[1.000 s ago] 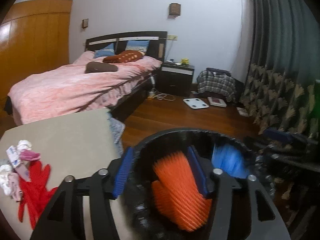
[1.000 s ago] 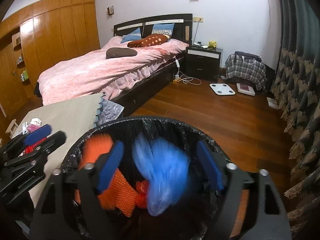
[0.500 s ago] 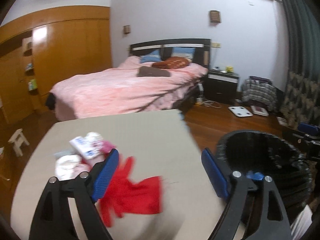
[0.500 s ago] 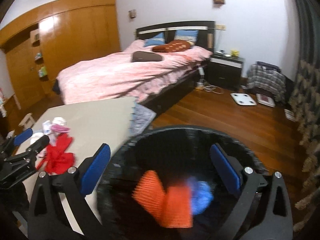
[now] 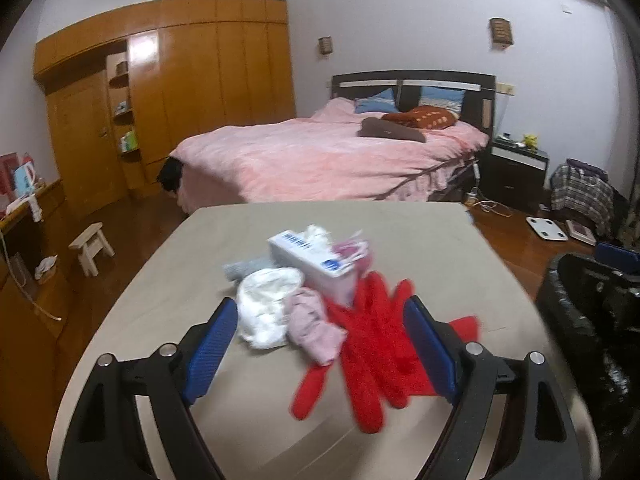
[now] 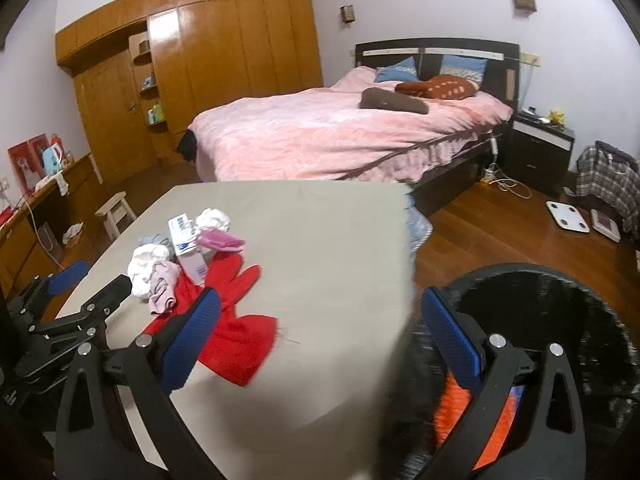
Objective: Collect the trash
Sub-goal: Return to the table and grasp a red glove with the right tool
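Note:
A pile of trash lies on the beige table (image 5: 400, 232): red rubber gloves (image 5: 376, 344), a white crumpled cloth (image 5: 268, 304), a pink cloth (image 5: 312, 328) and a white carton (image 5: 308, 260). My left gripper (image 5: 320, 344) is open and empty, just above the near side of the pile. My right gripper (image 6: 320, 336) is open and empty over the table's right edge. The pile shows in the right wrist view, with the gloves (image 6: 228, 312) and carton (image 6: 188, 252). The black bin (image 6: 560, 320) stands at the table's right and holds orange trash (image 6: 476, 420).
A pink bed (image 5: 320, 156) stands behind the table. A wooden wardrobe (image 5: 180, 92) fills the left wall. A small white stool (image 5: 92, 248) is on the floor at left. A white scale (image 6: 568, 216) lies on the wood floor at right.
Both grippers have swung left, away from the bin, toward the table. The left one moved from over the bin to over the pile. The orange and blue trash stays in the bin.

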A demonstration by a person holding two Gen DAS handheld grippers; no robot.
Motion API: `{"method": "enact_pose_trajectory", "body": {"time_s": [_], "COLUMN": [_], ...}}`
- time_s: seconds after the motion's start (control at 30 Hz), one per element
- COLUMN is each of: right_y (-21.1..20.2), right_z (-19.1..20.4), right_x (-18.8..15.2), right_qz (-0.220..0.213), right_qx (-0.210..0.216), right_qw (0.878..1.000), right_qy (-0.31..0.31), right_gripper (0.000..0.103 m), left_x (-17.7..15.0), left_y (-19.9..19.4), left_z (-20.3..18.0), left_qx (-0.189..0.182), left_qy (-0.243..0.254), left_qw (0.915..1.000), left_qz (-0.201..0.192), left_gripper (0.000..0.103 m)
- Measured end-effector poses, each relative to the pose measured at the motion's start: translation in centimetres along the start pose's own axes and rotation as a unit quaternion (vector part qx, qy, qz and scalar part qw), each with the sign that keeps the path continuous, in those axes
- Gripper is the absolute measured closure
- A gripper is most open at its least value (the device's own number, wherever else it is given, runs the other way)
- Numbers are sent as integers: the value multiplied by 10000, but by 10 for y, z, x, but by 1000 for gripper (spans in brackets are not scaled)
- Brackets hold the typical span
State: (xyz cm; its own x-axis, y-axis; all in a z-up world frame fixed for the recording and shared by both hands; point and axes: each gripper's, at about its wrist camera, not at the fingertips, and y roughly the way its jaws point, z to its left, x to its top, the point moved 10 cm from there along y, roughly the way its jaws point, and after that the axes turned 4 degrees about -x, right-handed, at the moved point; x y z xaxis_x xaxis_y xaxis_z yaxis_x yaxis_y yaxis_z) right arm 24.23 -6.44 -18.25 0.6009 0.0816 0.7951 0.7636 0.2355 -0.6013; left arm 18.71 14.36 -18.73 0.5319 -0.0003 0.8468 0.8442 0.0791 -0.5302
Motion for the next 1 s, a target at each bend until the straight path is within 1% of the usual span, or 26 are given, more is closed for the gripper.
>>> {"method": "enact_pose_trajectory", "body": {"time_s": [0.2, 0.4, 0.57, 0.6, 0.7, 0.77, 0.83, 0.87, 0.9, 0.93, 0.97, 1.0], "right_y": [36, 65, 80, 83, 90, 94, 97, 98, 97, 96, 95, 94], "right_z": [28, 39, 47, 48, 53, 61, 69, 74, 77, 81, 84, 87], "right_x": [-17, -36, -47, -48, -55, -61, -66, -68, -68, -68, -68, -69], "right_qz": [275, 578, 866, 908, 1119, 1256, 1389, 1451, 1443, 1447, 1461, 1477], "right_qx": [30, 38, 85, 100, 157, 251, 413, 553, 612, 747, 848, 939], "right_qw": [9994, 9976, 9950, 9945, 9918, 9893, 9866, 9848, 9844, 9834, 9824, 9816], "right_qy": [-221, -384, -500, -506, -590, -694, -752, -775, -796, -804, -796, -770], "right_gripper": [6, 7, 14, 19, 27, 35, 54, 59, 69, 85, 92, 96], "left_x": [-16, -31, -34, -34, -35, -35, -36, -36, -37, -37, -37, -37], "left_y": [12, 20, 25, 26, 28, 29, 29, 30, 30, 30, 31, 31], "left_z": [22, 32, 34, 34, 33, 33, 33, 33, 33, 33, 33, 33], "left_qx": [159, 185, 134, 120, 89, 83, 95, 95, 91, 90, 94, 97], "left_qy": [-61, -137, -211, -223, -226, -220, -226, -229, -232, -235, -234, -229], "left_qw": [9997, 9993, 9991, 9991, 9991, 9990, 9990, 9989, 9989, 9989, 9988, 9988], "left_qz": [154, 288, 338, 344, 352, 368, 385, 391, 399, 404, 413, 419], "left_gripper": [20, 20, 21, 21, 22, 22, 22, 22, 22, 22, 22, 22]}}
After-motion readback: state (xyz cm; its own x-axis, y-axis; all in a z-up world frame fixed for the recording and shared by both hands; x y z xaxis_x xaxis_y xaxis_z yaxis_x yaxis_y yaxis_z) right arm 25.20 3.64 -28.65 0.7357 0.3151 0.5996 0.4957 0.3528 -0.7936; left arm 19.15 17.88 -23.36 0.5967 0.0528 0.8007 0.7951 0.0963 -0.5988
